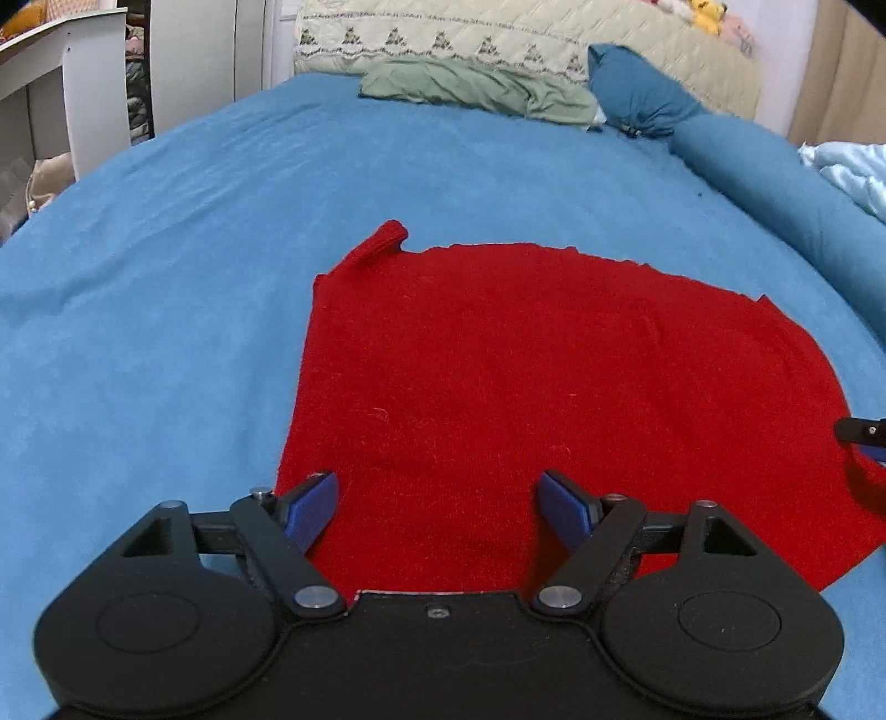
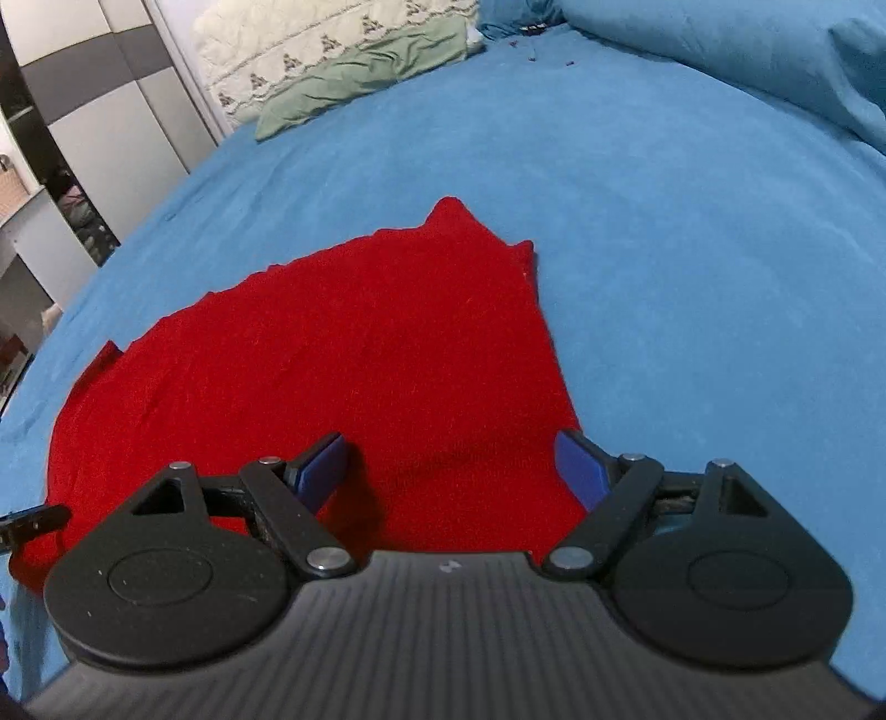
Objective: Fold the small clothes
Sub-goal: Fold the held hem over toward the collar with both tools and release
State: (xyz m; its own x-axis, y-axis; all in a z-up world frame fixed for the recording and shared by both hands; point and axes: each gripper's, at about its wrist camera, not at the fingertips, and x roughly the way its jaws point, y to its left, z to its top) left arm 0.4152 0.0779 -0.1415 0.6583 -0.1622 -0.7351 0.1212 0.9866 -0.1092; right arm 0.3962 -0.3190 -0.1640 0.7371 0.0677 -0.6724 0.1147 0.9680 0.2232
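A small red knit garment [image 1: 542, 376] lies flat on the blue bedspread [image 1: 166, 310], one narrow sleeve end sticking up at its far left corner. My left gripper [image 1: 440, 504] hovers over the garment's near left part, jaws wide apart and nothing between the blue pads [image 1: 313, 509]. In the right wrist view the same red garment [image 2: 343, 354] spreads to the left, and my right gripper [image 2: 451, 471] stands open above its near right corner, its right pad [image 2: 578, 468] near the cloth's edge. Each gripper's tip shows at the other view's border.
A green cloth [image 1: 476, 91] and a cream quilted blanket [image 1: 498, 39] lie at the head of the bed. Blue pillows [image 1: 736, 149] run along the right side. White furniture [image 1: 72, 83] and a wardrobe [image 2: 83, 127] stand beyond the bed's left edge.
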